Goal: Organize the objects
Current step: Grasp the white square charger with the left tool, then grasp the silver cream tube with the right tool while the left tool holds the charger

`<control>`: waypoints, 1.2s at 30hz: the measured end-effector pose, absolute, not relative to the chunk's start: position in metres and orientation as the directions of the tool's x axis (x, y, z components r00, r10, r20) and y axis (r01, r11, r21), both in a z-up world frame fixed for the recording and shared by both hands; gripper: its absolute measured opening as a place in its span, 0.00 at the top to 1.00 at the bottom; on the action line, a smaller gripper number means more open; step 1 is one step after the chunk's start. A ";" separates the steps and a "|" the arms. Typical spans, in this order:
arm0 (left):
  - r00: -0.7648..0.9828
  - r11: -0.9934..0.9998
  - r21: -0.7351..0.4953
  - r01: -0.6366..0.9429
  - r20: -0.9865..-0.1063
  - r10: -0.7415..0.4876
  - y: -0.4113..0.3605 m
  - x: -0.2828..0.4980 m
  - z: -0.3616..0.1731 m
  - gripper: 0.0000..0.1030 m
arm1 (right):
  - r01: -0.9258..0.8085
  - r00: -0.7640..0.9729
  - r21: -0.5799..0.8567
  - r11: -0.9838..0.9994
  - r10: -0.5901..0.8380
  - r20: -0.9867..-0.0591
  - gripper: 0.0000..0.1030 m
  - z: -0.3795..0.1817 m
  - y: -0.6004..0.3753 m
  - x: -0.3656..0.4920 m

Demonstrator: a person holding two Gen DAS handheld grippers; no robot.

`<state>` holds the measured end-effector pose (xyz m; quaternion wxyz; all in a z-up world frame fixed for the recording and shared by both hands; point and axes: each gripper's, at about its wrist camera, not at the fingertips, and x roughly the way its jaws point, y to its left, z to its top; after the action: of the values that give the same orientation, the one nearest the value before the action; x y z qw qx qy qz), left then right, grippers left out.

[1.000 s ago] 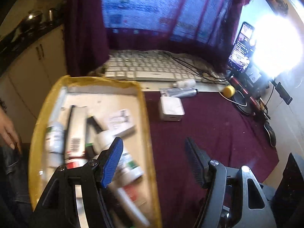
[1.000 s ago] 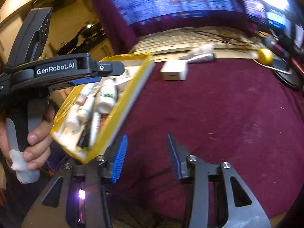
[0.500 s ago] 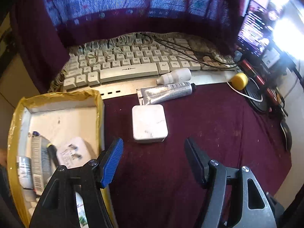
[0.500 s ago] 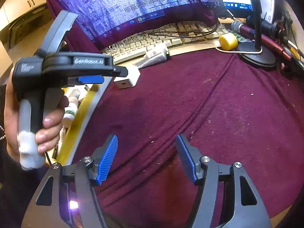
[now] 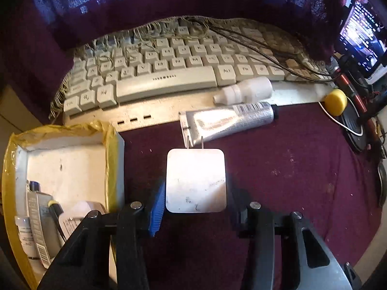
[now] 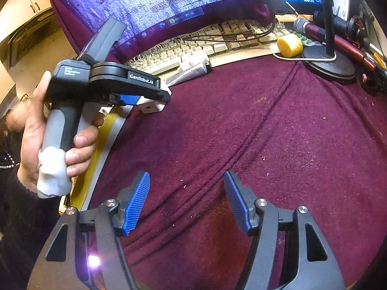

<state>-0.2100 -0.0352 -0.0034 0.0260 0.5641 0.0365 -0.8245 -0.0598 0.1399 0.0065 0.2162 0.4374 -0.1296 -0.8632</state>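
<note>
Item: white square plastic charger block [image 5: 196, 181], on maroon cloth [image 5: 290, 169] beside yellow-taped box [image 5: 110, 159]. Left gripper [image 5: 194, 204], spread a second ago, has just closed, pinching it; boxing pending. Right gripper [image 6: 186, 200] spread, empty.

Left wrist steeply down, close over charger [image 5: 196, 181], right wrist oblique, sharing keyboard [image 6: 217, 46]

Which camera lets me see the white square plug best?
The left wrist view: the white plug fills the middle, prongs showing, between the left gripper's pads. In the right wrist view, the left gripper hides most of it.
</note>
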 end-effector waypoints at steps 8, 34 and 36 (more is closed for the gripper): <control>-0.395 -0.984 -0.155 0.082 -0.912 0.111 -0.039 -0.163 0.005 0.61 | 0.260 -0.514 0.405 -0.876 -0.481 -0.710 0.38 0.007 0.140 -0.059; -0.506 -0.943 -0.329 0.050 -0.822 0.260 -0.062 -0.074 0.020 0.61 | 0.402 -0.494 0.162 -0.901 -0.362 -0.791 0.39 0.034 0.084 -0.159; -0.503 -0.935 -0.351 0.046 -0.817 0.282 -0.065 -0.075 0.020 0.61 | 0.404 -0.507 0.103 -0.909 -0.316 -0.802 0.39 0.034 0.078 -0.173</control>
<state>-0.0754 -0.0649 0.0195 -0.0693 0.4936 0.1659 -0.8509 -0.1732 0.0777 0.0341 0.2078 0.4510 0.0488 -0.8666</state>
